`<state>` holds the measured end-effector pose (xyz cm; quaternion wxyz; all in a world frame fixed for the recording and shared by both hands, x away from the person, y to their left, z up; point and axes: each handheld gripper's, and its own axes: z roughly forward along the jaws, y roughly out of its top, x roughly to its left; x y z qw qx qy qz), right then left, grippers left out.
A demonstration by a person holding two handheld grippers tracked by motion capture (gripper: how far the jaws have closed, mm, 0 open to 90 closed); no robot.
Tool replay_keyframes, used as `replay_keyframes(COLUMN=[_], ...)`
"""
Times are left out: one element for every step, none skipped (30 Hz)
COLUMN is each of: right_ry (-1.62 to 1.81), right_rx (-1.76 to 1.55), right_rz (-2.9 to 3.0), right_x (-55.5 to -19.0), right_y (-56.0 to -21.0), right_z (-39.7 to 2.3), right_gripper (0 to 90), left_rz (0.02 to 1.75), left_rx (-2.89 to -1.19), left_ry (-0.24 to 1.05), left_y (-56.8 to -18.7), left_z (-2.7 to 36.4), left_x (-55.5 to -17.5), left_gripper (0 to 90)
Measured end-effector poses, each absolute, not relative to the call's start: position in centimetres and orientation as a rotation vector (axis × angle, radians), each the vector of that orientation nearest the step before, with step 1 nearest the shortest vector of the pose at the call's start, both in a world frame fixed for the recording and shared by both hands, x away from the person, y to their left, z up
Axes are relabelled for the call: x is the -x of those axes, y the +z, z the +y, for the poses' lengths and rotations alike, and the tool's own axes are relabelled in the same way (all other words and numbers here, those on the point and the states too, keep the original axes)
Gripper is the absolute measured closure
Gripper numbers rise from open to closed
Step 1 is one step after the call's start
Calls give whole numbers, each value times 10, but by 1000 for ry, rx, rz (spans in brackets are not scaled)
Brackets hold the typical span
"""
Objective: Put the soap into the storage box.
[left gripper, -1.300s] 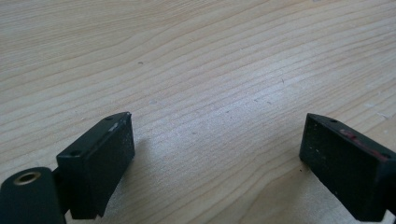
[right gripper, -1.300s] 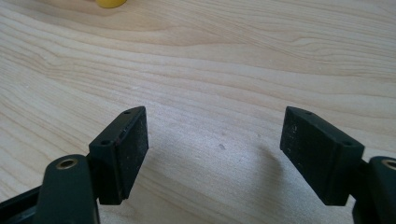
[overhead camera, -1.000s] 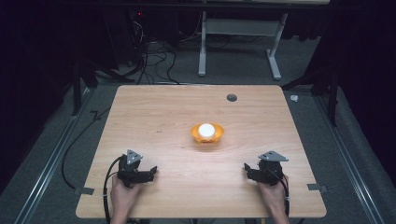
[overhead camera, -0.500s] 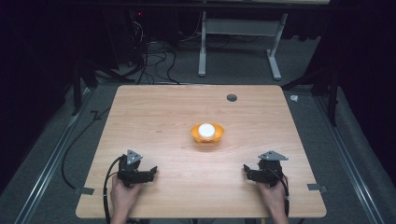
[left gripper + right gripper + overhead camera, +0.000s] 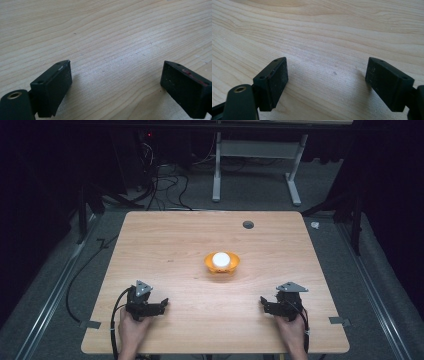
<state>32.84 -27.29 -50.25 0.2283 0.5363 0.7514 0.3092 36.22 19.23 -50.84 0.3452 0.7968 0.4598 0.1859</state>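
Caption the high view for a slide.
Both open grippers, left gripper and right gripper, rest near the table edge; orange bowl sits centre.

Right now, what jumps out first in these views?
The orange bowl with a white ball in it, alone just right of the middle of the wooden table. Near the table's front edge, the left tool and right tool rest open, nothing between their jaws.

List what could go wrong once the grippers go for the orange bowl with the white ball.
The white ball sits loose in the shallow orange bowl; a knock on the rim could roll it out. Left gripper and right gripper are open near the table front edge; a low reach may scrape the wood.
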Motion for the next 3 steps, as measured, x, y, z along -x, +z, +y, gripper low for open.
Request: replay_keyframes(right_ry=[852, 852, 852], right_rx=[-1477, -1476, -1476], right_rz=[2069, 2070, 2070], right_x=[-328, -328, -328], right_y=[-502, -502, -502], right_z=[-273, -273, -273], right_gripper=[191, 190, 190], left_rz=[1194, 1194, 1194], left_rx=[-2068, -2069, -2069], left_ry=[483, 484, 484], left_y=[-508, -508, -508], left_z=[192, 192, 192], left_x=[-362, -362, -362], left_gripper=[105, 105, 105])
